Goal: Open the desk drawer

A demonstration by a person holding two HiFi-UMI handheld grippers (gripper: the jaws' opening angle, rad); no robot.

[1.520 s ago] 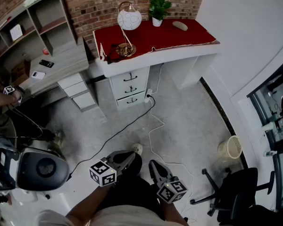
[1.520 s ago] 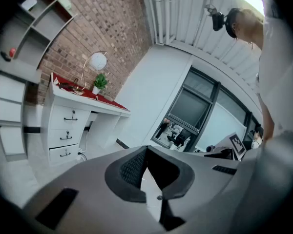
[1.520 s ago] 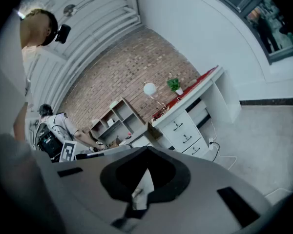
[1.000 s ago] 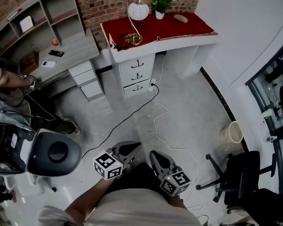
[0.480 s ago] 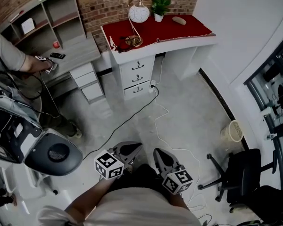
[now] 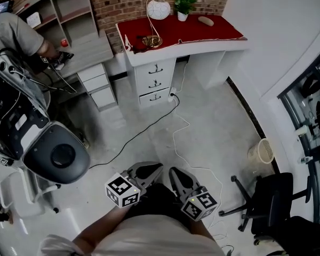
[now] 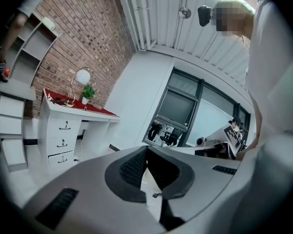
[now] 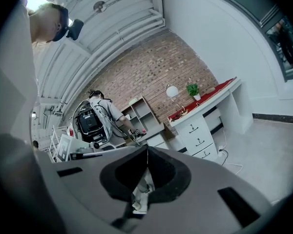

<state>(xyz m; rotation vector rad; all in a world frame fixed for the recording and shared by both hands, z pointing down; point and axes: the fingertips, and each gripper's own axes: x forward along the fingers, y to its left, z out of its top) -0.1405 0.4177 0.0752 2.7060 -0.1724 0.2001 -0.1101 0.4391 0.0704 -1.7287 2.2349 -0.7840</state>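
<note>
Two hand-held tools point forward, low in front of the person holding them. The left tool (image 6: 152, 167) has its jaws pressed together with nothing between them, as its own view (image 7: 146, 148) confirms. The right tool (image 6: 174, 172) sits just beside it, its jaws likewise closed and empty (image 8: 147, 148).

The drawer stack (image 6: 155, 82), three white drawers with dark handles, stands well apart from both tools across an open stretch of grey floor (image 6: 202, 132). All three drawers are pushed in. Both gripper views show the stack far off, to the left for the left tool (image 7: 62, 140) and to the right for the right tool (image 8: 197, 135).

Above the drawer stack lies a white tabletop (image 6: 202, 46) covered by a red cloth (image 6: 202, 30). On the cloth stand a lamp (image 6: 158, 9) with a round white shade and a small potted plant (image 6: 184, 3).

A dark cable (image 6: 141, 137) runs over the floor from the foot of the drawer stack towards the person. Left of the stack, another person (image 6: 18, 33) bends over a grey desk. Far right of the stack, a wire waste basket (image 6: 261, 152) and a black office chair (image 6: 261, 207) stand on the floor.
</note>
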